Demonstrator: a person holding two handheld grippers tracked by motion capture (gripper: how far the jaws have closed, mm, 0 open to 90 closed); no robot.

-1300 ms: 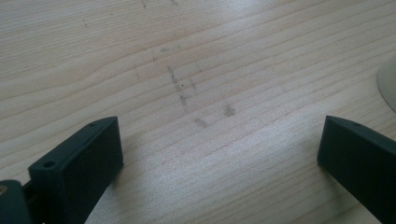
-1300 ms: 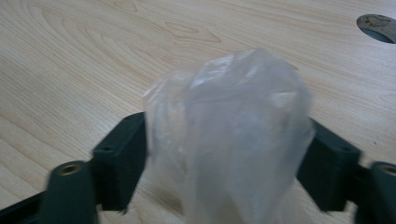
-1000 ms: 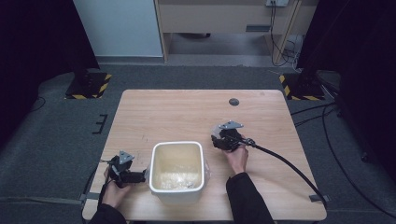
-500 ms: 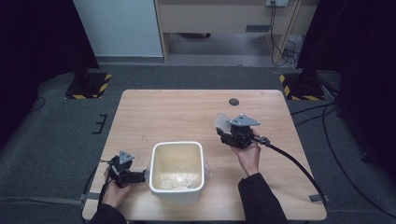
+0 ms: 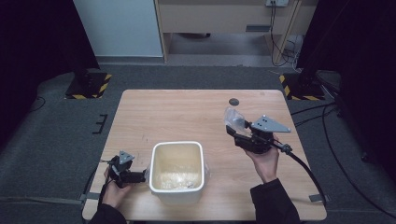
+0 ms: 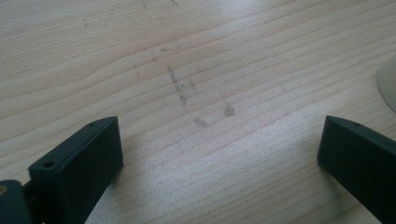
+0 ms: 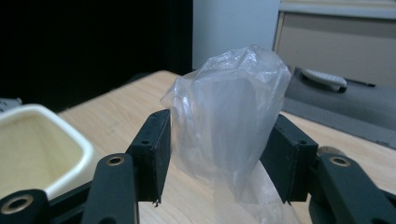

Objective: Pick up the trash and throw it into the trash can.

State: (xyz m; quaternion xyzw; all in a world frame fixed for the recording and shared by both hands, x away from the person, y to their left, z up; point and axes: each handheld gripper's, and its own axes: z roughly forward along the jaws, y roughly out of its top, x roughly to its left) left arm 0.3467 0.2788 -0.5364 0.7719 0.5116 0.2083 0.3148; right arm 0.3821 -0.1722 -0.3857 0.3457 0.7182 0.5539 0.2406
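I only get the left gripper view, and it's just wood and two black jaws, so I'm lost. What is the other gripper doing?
Observer: The right gripper has its jaws shut on a crumpled clear plastic bag.
Operator: Is there somewhere to put the bag?
Observer: Probably. An open white tub stands on the table near its front edge, just right of the left gripper.
Operator: Is anything in the tub?
Observer: Something pale and crinkly lies at the bottom. I can't tell what it is.
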